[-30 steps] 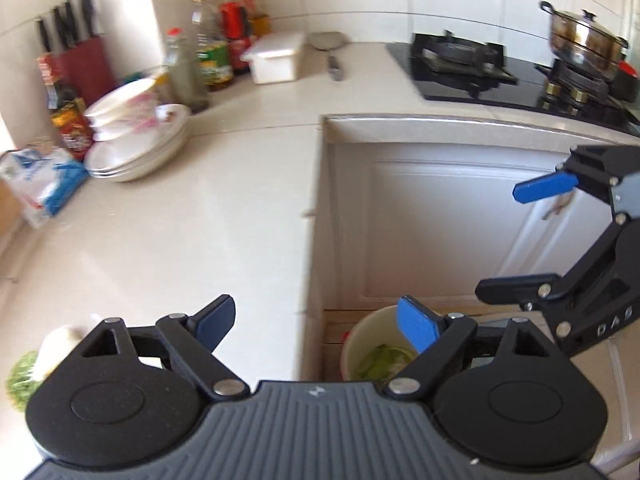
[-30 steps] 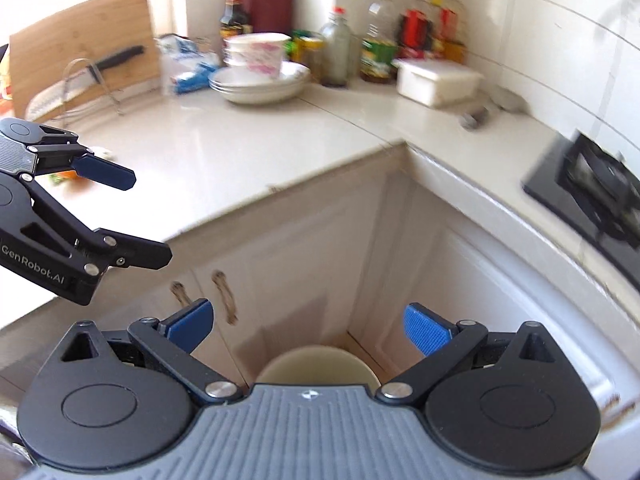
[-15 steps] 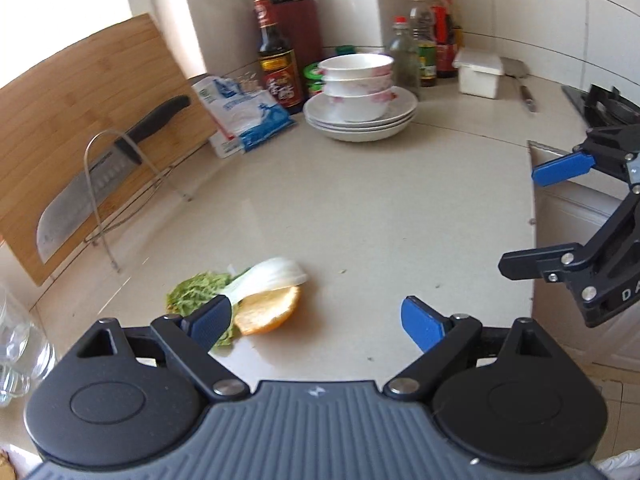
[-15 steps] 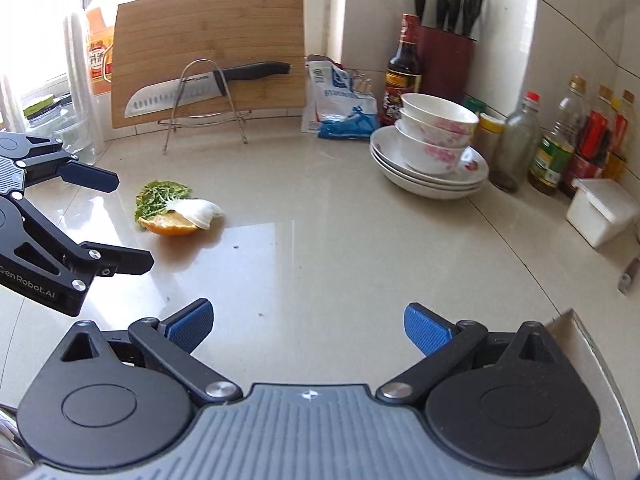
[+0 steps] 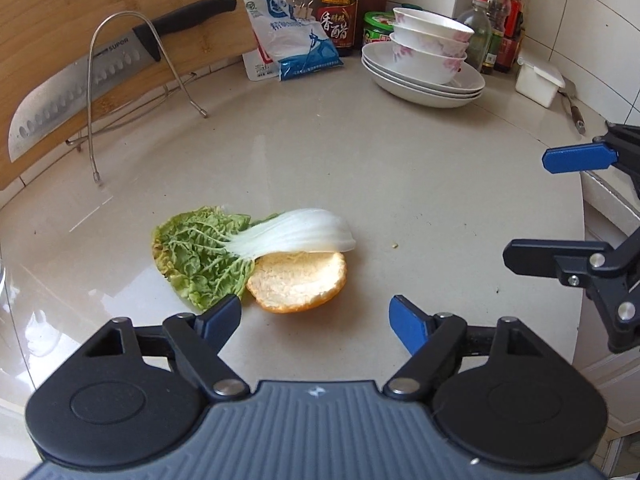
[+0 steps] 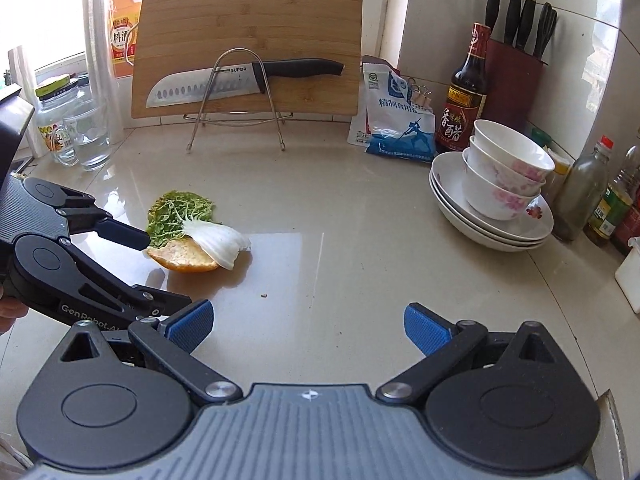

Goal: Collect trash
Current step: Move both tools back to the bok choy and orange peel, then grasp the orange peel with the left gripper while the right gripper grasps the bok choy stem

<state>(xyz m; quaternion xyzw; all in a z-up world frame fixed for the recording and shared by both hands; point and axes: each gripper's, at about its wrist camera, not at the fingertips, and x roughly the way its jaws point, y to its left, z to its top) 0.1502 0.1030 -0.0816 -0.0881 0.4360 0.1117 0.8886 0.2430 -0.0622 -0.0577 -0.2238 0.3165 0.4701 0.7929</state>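
Scraps lie together near the middle of the glossy beige stone table (image 5: 400, 184): a wilted green-and-white cabbage leaf (image 5: 240, 248) draped over the rim of a hollow orange peel half (image 5: 298, 282), the two touching. The left gripper (image 5: 316, 318) points down at them with its blue-padded fingers (image 5: 410, 324) spread but closing; nothing is pinched yet, and the peel sits just ahead of the gap, nearer the left-hand pad. The right gripper (image 6: 308, 322) hangs beside it over bare table, fingers spread wide and empty.

The step in hand looks like picking up this trash. To do it well, I would bring the left fingers forward until they straddle both the peel and the thick white stem lying on it, so that one squeeze takes both. Gripping the leafy green part alone would likely let it tear or slip, and pushing on the peel's curved wall could skid it across the slick surface. Keeping the tips low, almost brushing the table, should catch the peel's bottom edge. The santoku knife (image 5: 92, 76) in its wire rack stands well apart.
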